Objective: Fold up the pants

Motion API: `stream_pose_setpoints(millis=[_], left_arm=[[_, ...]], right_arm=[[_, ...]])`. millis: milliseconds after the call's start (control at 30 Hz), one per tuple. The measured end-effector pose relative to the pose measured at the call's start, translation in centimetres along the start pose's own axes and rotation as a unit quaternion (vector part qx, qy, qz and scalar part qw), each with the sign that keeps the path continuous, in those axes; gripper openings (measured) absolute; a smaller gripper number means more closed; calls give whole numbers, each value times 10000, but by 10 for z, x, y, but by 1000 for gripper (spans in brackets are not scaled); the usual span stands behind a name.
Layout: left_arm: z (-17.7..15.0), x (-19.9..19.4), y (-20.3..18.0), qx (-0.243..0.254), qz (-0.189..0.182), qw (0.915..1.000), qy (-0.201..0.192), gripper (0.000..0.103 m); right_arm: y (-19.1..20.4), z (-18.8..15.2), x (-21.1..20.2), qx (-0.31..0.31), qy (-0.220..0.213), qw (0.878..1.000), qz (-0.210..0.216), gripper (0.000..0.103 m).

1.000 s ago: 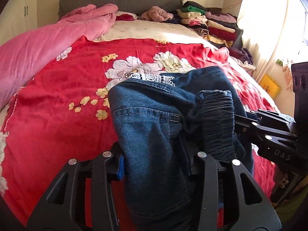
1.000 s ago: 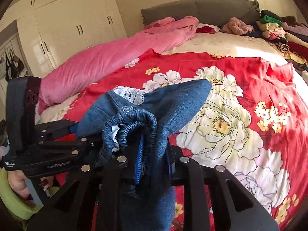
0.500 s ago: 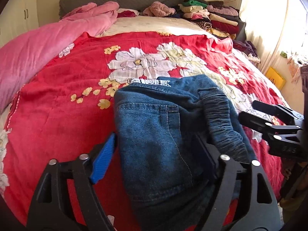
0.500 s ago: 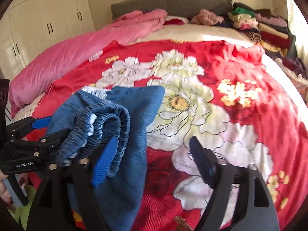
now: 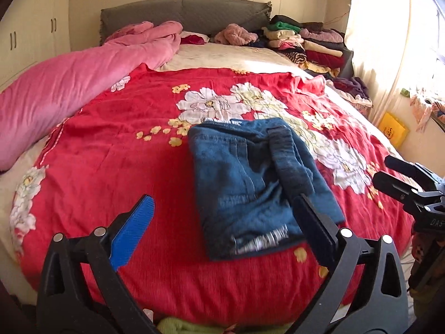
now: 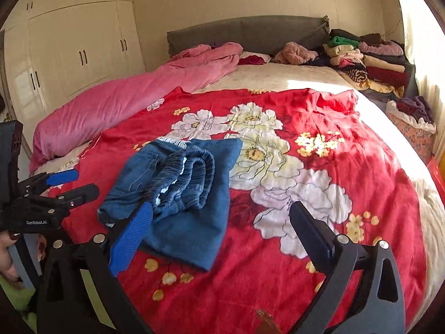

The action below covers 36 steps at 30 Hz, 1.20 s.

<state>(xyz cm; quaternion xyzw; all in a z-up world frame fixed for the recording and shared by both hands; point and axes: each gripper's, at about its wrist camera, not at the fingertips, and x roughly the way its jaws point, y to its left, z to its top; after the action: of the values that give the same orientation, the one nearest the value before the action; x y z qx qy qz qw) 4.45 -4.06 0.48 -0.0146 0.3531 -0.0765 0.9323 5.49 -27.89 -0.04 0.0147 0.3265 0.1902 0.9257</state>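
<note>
Both grippers (left (image 5: 222,231), right (image 6: 222,231)) just opened, releasing the folded pants (image 5: 258,183) onto the bed.

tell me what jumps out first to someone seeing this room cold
The red floral blanket spread over the bed, with the folded blue jeans lying near its front edge. Both the left gripper and right gripper hover open and empty before them; a long pink quilt lines the bed's left side.
</note>
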Motion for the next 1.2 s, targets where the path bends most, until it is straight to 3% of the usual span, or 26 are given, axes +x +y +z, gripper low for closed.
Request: stream_pose_setpoints(millis=[267,1200], left_arm=[[-21,-12,-2,-34,-142,9996,253,93],[-25,-16,3,-189,58,9993,320,93]], right_arm=[[7,-19,-2,64,331,9993,-173,98],[14,-12,-6,-20,346,9991,-259,98]])
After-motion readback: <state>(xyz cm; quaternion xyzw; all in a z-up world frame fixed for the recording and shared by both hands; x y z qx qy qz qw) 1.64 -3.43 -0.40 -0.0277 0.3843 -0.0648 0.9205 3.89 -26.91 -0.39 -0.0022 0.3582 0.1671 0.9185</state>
